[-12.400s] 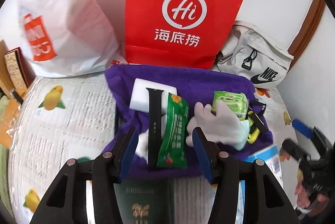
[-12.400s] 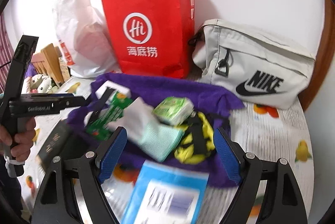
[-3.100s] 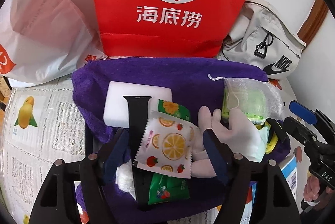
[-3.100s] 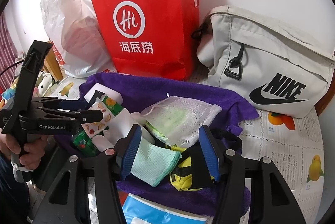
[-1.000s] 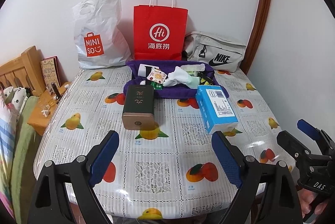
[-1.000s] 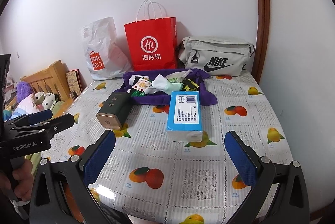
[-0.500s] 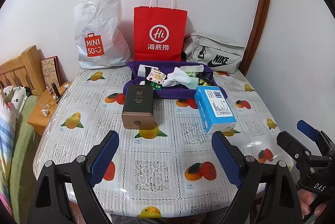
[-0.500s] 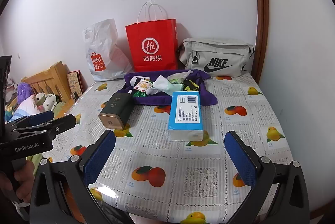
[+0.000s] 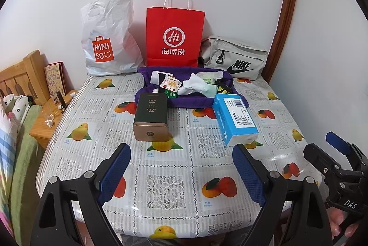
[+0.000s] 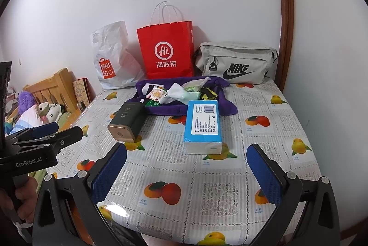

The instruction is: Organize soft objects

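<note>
A purple cloth [image 9: 195, 101] [image 10: 161, 109] lies at the back of the table with small items piled on it: a white glove [image 9: 193, 85] [image 10: 174, 94], a fruit-print sachet [image 9: 170, 84] [image 10: 156, 93], a green packet, a mesh pouch and a yellow-black item. My left gripper [image 9: 181, 174] is open and empty above the table's near edge. My right gripper [image 10: 186, 173] is open and empty too, also at the near edge. Both stand far from the cloth.
A dark green box [image 9: 150, 117] [image 10: 126, 120] and a blue tissue pack [image 9: 234, 120] [image 10: 203, 125] lie in front of the cloth. A red paper bag [image 9: 174, 39], a white Miniso bag [image 9: 108, 41] and a grey Nike bag [image 9: 234, 59] stand against the back wall. A bed is at left.
Both grippers have pulled far back from the cloth to the table's near edge since three seconds ago and opened wide. In the last second almost nothing has moved.
</note>
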Demonstrator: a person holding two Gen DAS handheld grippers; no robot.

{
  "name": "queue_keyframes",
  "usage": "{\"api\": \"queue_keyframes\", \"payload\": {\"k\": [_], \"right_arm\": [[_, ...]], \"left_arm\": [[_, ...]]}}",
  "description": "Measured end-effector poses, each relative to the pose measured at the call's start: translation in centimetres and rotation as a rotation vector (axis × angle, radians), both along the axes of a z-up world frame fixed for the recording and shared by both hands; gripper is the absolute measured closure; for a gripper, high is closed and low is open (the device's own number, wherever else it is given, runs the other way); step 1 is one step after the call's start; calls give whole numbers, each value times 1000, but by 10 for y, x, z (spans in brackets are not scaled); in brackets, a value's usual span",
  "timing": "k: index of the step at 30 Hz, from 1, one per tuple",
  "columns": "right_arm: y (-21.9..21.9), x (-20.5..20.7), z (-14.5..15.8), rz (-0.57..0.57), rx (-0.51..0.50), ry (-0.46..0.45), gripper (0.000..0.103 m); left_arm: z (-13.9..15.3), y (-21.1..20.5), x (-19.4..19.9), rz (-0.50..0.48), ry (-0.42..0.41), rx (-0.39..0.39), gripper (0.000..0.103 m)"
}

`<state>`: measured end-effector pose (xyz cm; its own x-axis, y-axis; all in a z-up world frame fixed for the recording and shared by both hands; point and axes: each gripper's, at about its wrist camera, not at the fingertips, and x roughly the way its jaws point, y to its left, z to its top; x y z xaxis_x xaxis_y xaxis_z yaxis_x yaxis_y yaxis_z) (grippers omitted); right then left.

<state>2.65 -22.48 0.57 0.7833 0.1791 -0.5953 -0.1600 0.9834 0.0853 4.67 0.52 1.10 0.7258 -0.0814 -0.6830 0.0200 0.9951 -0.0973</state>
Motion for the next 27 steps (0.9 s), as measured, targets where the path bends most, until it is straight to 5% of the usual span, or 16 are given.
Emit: {"api": "queue_keyframes", "payload": {"k": [27], "right_arm": [[-3, 1, 0, -5, 4, 3, 0]], "left_arm": [[0, -4, -2, 0, 0, 3, 13]]}}
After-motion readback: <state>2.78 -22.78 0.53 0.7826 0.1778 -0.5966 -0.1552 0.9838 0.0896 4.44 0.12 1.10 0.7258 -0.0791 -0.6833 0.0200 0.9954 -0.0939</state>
